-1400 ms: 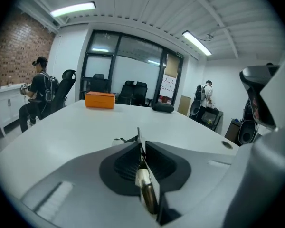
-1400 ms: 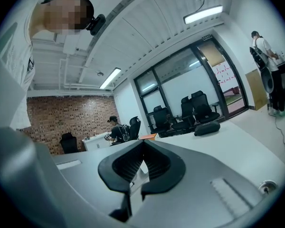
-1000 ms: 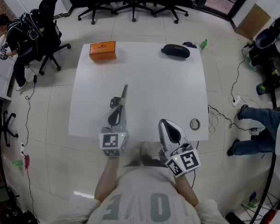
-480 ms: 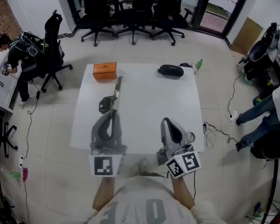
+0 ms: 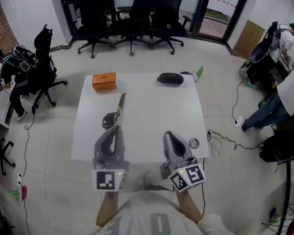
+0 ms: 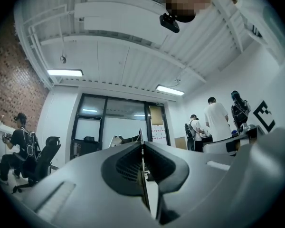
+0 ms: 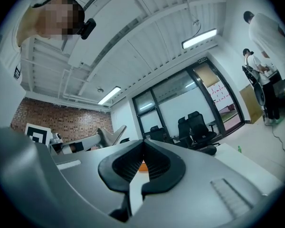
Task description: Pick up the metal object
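We held the metal object (image 5: 119,107) clamped in our left claw (image 5: 114,129), jutting forward over the white tabletop (image 5: 152,111); our right claw (image 5: 169,135) was closed, empty, near its front edge.

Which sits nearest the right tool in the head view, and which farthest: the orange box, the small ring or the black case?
1. small ring: just to the right of the right tool, by the near edge.
2. black case: straight ahead, at the far edge.
3. orange box: far-left corner, diagonally across.
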